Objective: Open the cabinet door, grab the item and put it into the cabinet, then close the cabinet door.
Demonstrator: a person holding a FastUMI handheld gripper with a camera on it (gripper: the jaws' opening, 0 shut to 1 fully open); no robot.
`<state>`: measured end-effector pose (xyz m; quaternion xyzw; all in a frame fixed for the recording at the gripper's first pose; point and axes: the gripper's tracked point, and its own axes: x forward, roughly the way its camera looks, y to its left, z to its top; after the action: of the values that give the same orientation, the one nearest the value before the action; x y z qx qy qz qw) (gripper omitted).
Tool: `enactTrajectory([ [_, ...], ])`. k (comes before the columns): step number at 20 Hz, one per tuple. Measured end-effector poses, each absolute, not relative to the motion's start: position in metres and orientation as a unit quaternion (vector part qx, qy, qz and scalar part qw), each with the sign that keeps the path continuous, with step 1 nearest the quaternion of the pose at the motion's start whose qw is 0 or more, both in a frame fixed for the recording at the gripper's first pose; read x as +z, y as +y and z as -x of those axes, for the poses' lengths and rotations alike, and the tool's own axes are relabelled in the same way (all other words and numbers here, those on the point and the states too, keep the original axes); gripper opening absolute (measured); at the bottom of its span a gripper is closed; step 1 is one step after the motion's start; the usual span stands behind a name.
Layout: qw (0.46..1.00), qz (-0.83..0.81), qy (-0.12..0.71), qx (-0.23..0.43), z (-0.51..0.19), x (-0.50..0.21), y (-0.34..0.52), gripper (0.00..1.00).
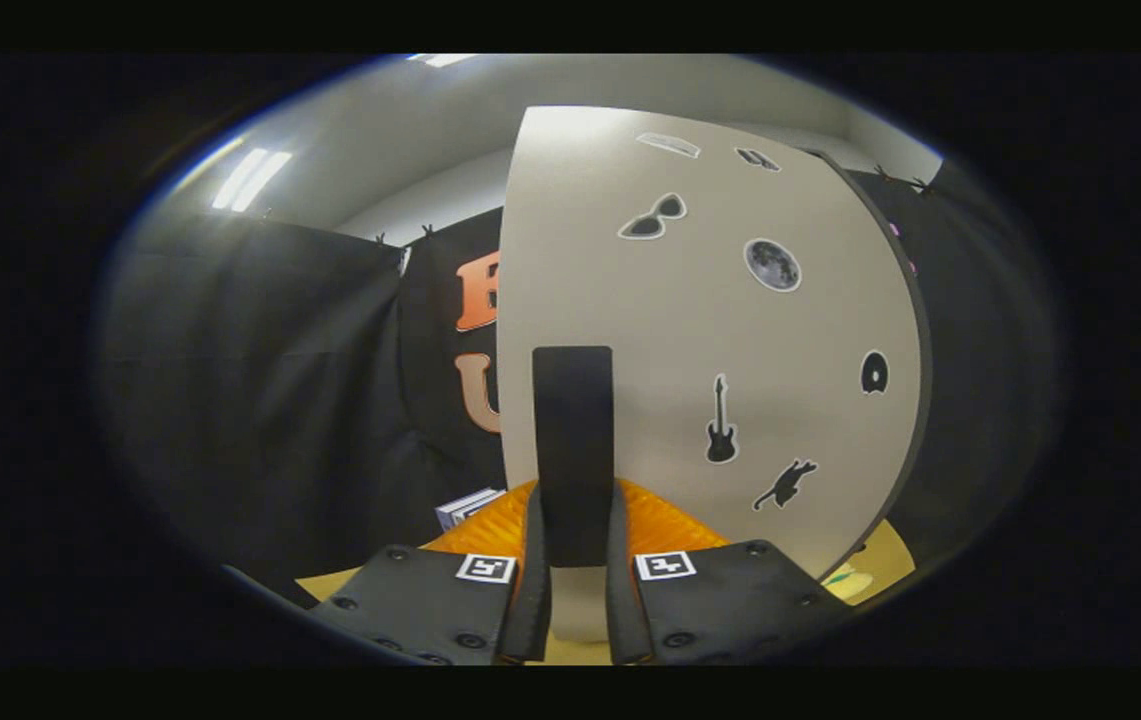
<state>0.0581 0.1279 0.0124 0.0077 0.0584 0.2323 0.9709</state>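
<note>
tongs [575, 560] clamped on door handle [573, 440] | cabinet door [710, 330] just ahead

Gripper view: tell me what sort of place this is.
Most likely a small recording booth. Black cloth walls hang around a tabletop, and a sticker-covered cabinet door stands close ahead, its black handle clamped between the gripper fingers.

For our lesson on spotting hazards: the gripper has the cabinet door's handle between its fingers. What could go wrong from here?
1. The gripper pinches only the lower part of the black handle, so it might slip off during the swing.
2. The cabinet door stands close to the camera and hides what lies beyond it; swinging it might knock something unseen.
</note>
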Motion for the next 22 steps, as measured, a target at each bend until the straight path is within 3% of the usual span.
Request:
enactTrajectory([
  [12, 0.965, -0.022, 0.048, 0.256, 0.028, 0.03, 0.03, 0.3],
  [22, 0.982, -0.025, 0.031, 0.186, 0.058, 0.04, -0.063, 0.3],
])
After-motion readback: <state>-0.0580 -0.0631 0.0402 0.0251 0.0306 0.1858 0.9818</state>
